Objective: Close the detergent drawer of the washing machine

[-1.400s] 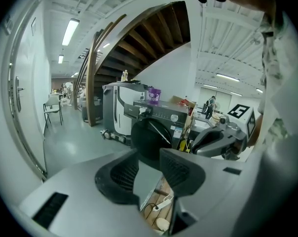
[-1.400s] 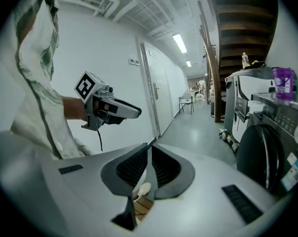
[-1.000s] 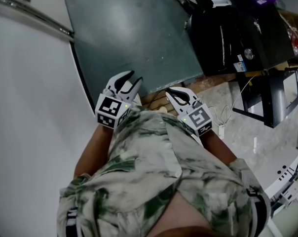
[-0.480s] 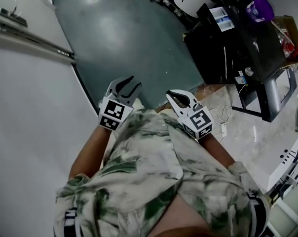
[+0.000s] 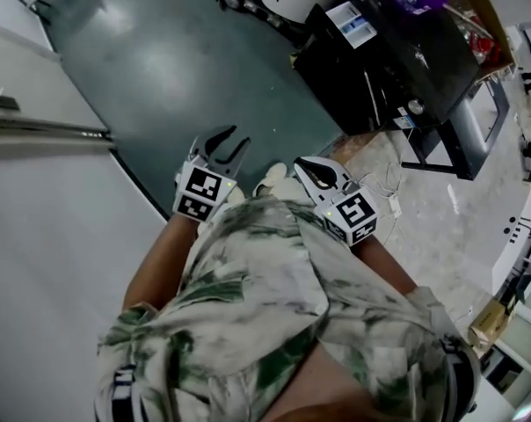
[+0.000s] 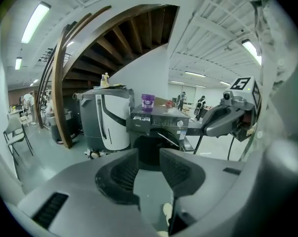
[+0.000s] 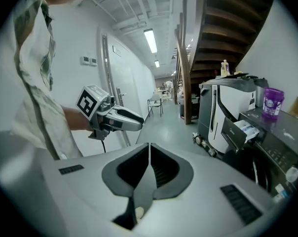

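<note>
Detergent drawer (image 7: 248, 127) juts open from the upper front of the washing machine (image 7: 270, 152), well ahead and rightward of both tools, nearer the right tool (image 5: 305, 167), its jaws pressed together on nothing, than the left tool (image 5: 221, 146), whose jaws stand apart and empty.

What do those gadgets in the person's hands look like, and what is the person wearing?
They are pale grey, pistol-shaped tools: the left gripper and right gripper. Both end in two curved jaws lined with dark ribbed pads, and bear a cube of black-and-white square markers. A dark cable trails beneath the left one. The person wears a pale, green-patterned short-sleeved shirt.
</note>
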`<state>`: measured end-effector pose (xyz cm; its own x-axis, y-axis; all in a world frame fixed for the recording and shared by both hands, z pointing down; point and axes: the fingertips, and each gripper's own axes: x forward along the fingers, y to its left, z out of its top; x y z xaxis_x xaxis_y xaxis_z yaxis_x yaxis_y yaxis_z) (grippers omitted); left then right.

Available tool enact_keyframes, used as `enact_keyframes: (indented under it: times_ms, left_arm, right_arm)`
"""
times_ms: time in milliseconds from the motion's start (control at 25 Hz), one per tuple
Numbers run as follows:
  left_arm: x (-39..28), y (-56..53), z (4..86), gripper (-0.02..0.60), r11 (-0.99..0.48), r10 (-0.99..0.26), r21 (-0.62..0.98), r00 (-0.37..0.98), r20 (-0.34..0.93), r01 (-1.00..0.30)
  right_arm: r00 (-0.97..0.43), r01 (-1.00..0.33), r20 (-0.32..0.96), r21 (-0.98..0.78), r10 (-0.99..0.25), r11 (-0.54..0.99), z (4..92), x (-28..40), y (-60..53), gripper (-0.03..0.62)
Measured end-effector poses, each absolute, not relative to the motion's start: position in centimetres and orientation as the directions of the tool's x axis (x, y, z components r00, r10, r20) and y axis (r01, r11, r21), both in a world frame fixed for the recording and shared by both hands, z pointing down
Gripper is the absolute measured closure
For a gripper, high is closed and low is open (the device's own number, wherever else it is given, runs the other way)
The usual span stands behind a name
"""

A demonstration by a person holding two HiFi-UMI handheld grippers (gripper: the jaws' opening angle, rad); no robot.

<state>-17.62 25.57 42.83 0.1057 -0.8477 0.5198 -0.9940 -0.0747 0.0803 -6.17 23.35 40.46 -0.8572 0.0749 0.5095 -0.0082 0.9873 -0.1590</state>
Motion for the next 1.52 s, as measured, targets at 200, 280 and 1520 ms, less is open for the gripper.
enact_keyframes:
  times_ms: [200, 280, 1520]
  left_arm:
    - [-16.4, 18.2, 42.4, 0.436, -0.125, -0.839, 0.099, 0.158, 0.521, -0.987]
    - [-15.9, 15.5, 42.3, 0.437, -0.149, -0.835, 0.100, 0.179, 0.520, -0.984]
    - [-18.5, -16.1, 51.5, 0.436, -0.390, -0.723, 0.068, 0.351, 0.595, -0.918]
  right_arm:
    - [-0.872, -0.078, 0.489, -0.152, 0.007, 0.985, 39.5, -4.5, 16.3, 0.562]
    - [-0.878, -0.117, 0.479, -0.160, -0.026, 0.980, 39.3, -3.6, 13.8, 0.562]
    - [-0.734, -0.647, 0.468, -0.262, -0.493, 0.716, 39.1, -0.8, -9.3, 0.564]
